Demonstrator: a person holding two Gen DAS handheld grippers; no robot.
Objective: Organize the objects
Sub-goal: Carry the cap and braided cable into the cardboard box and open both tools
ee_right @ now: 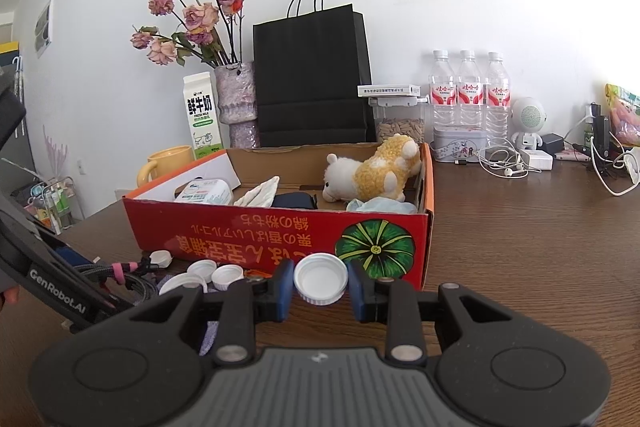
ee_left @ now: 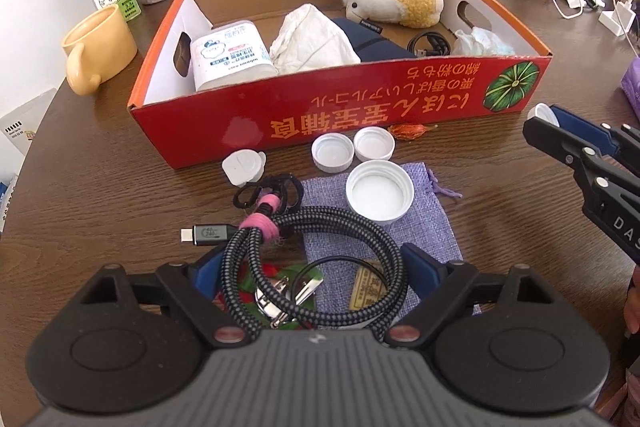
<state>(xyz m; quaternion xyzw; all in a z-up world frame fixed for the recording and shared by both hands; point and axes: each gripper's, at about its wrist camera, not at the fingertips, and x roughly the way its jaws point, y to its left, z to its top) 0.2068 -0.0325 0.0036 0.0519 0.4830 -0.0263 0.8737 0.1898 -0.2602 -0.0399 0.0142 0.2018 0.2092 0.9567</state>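
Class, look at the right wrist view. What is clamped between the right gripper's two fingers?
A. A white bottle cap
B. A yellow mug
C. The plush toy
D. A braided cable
A: the right gripper has its blue pads pressed on a white bottle cap, held in front of the red box.

Red box (ee_left: 344, 115), white caps (ee_left: 379, 195), black-grey braided cable (ee_left: 320, 227), seemingly lilac pouch (ee_left: 420, 227).

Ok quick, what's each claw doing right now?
Left gripper: open, around the braided cable, not squeezing it.
Right gripper: shut on a white bottle cap.
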